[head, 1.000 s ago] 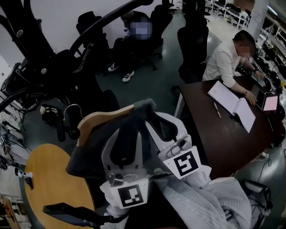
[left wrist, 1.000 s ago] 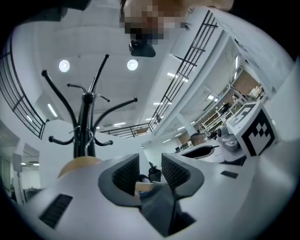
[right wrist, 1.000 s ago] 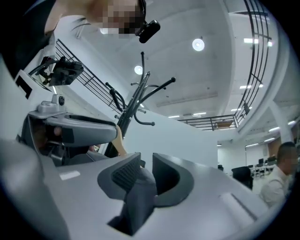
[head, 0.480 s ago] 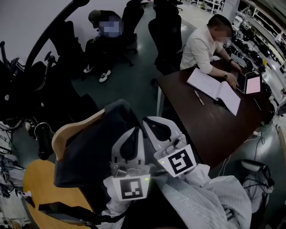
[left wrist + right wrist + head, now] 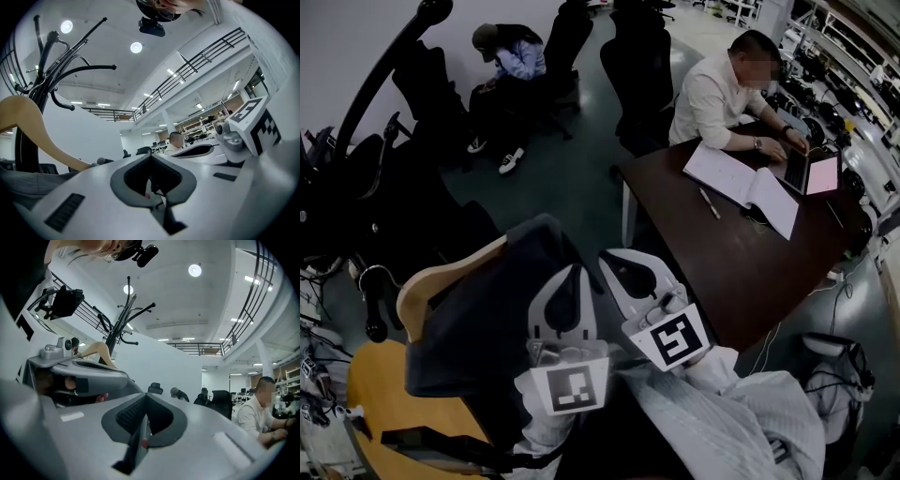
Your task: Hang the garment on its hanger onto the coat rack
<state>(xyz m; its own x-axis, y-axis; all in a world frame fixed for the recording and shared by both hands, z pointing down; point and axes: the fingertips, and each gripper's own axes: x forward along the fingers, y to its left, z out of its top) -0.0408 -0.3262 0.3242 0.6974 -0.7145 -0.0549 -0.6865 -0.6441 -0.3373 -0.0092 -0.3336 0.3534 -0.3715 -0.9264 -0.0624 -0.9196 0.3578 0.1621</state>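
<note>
Head view: the dark garment (image 5: 478, 319) drapes its wooden hanger (image 5: 431, 279) near a round tan surface (image 5: 380, 384); left claw (image 5: 574, 274) and right claw (image 5: 609, 258) are at its edge; a person (image 5: 712, 94) sits at the brown surface (image 5: 741, 272); left gripper view: claw closed, coat rack (image 5: 44, 56) behind; right gripper view: claw closed, office chairs (image 5: 220, 401) beyond.

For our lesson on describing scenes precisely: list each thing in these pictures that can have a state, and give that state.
left gripper: shut, jaws together.
right gripper: shut, jaws together.
garment: draped on the wooden hanger.
coat rack: upright, visible hooks bare.
laptop: open, screen lit.
notebook: open on the dark table.
</note>
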